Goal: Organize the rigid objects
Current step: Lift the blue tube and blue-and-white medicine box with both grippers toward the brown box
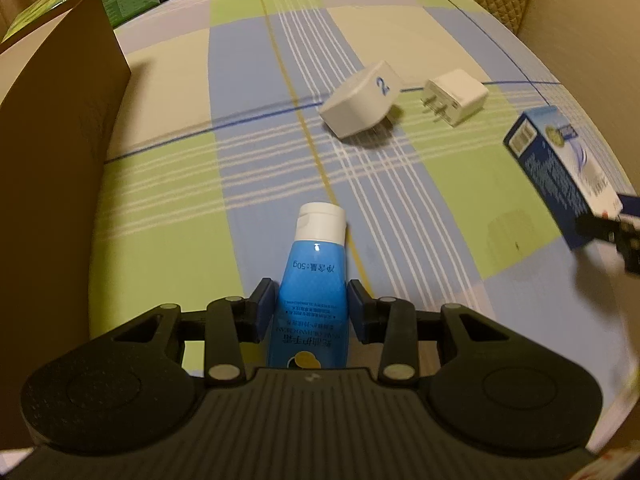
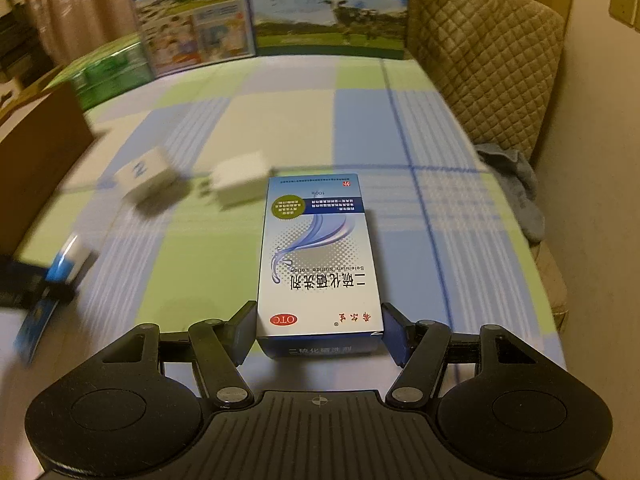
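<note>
The left wrist view shows the left tongs (image 1: pixel 312 304) clamped on a blue tube (image 1: pixel 310 280) with a white cap, both pads pressing its sides; the tube points away from the camera over the checked cloth of the desk (image 1: pixel 180 200), and the tongs tilt steeply down toward the cloth. Only this view gives the two white plug adapters sharply: one marked with a blue "2" (image 1: pixel 362 98) lies near the middle of the desk, and the second adapter (image 1: pixel 456 96) sits just beside it toward the right edge, prongs facing the first. A brown cardboard box (image 1: pixel 60 160) stands along the left edge. At the right edge of this view the blue carton (image 1: pixel 560 172) appears tilted, held at one end by dark tongs.

The right wrist view shows that carton face-on: a blue-and-white medicine box printed "OTC", its near end between the pads of the right tongs (image 2: pixel 319 332), which grip its two sides. The tongs point down and forward over the cloth. This view alone shows the quilted chair back (image 2: pixel 480 60) past the far right corner, a grey cloth (image 2: pixel 516 188) at the right edge, and large printed cartons (image 2: pixel 256 12) along the far edge. The adapters and the tube here are blurred.
</note>
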Motion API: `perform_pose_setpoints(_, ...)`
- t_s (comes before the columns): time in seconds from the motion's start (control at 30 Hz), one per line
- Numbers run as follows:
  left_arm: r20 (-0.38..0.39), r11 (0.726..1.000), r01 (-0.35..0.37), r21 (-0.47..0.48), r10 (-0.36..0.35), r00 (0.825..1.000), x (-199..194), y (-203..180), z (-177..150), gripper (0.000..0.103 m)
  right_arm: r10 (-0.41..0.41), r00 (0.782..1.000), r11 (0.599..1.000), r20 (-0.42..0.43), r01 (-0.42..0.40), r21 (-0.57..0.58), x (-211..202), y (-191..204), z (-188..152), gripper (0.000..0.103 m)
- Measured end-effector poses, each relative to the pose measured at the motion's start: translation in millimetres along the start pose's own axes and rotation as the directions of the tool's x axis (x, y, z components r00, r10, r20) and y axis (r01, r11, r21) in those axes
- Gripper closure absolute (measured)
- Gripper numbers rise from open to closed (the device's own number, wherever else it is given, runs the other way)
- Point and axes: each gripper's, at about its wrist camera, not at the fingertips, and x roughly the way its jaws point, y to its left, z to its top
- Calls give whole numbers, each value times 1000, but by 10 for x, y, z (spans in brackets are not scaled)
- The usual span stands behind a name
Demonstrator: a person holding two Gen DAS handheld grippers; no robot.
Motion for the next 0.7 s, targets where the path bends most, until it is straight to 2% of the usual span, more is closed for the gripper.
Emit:
perform_pose_setpoints(0.3, -21, 999, 23, 33, -23, 1000, -137, -111, -310, 69, 72, 997, 997, -26, -73, -27, -299, 301, -403, 42)
perform_pose_setpoints(0.7, -28, 997, 44, 56, -43, 999, -256, -114, -540, 69, 128, 989, 981, -70, -137, -138, -414, 711, -625, 42)
